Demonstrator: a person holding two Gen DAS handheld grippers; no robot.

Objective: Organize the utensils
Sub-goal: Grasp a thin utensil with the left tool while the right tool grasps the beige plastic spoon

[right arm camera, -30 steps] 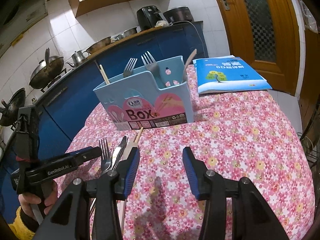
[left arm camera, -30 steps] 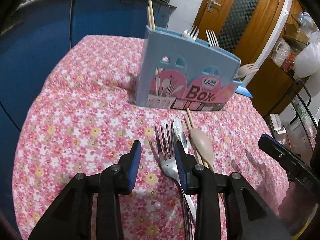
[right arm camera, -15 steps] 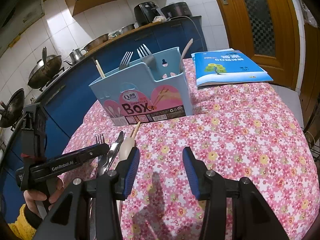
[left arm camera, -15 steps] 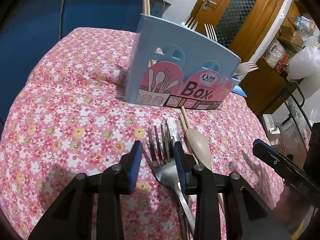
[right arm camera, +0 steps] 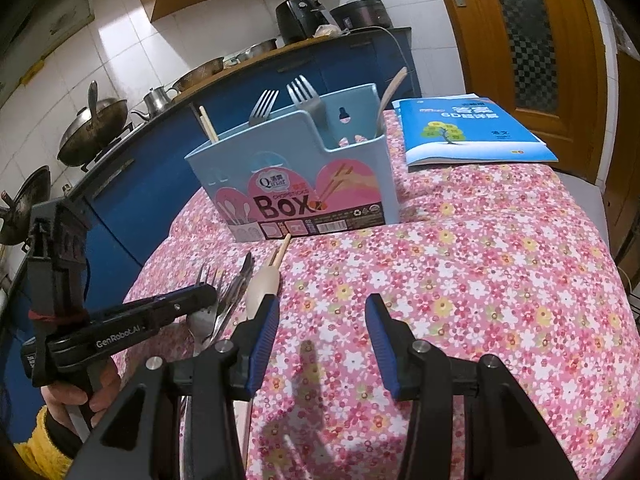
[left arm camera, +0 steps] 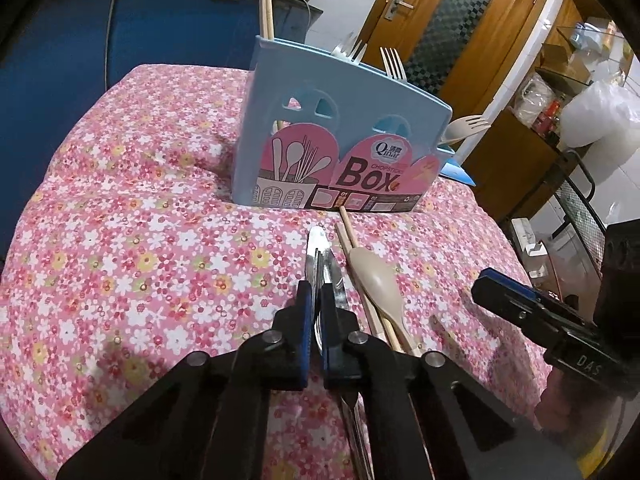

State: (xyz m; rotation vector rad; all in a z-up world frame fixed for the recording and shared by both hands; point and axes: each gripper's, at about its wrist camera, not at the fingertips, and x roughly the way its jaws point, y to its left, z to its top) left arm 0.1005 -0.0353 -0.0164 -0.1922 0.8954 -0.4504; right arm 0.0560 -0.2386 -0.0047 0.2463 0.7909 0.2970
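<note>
A light blue utensil box [left arm camera: 340, 136] stands on the floral tablecloth, holding forks, a chopstick and a beige spork; it also shows in the right wrist view [right arm camera: 296, 176]. In front of it lie a metal knife [left arm camera: 334, 268], a beige spoon [left arm camera: 378, 280] and chopsticks [left arm camera: 346, 232]. My left gripper [left arm camera: 316, 308] is shut on a metal fork [right arm camera: 206, 292], turned on edge between the pads. My right gripper [right arm camera: 320, 340] is open and empty, just right of the spoon [right arm camera: 262, 284].
A blue book [right arm camera: 468, 132] lies on the table behind the box to the right. Blue kitchen cabinets [right arm camera: 132, 184] with pots stand beyond the table's left edge. A wooden door [right arm camera: 520, 40] is at the back right.
My left gripper has closed on the fork, which now stands on edge between the pads. The right gripper stays open and has barely moved.
</note>
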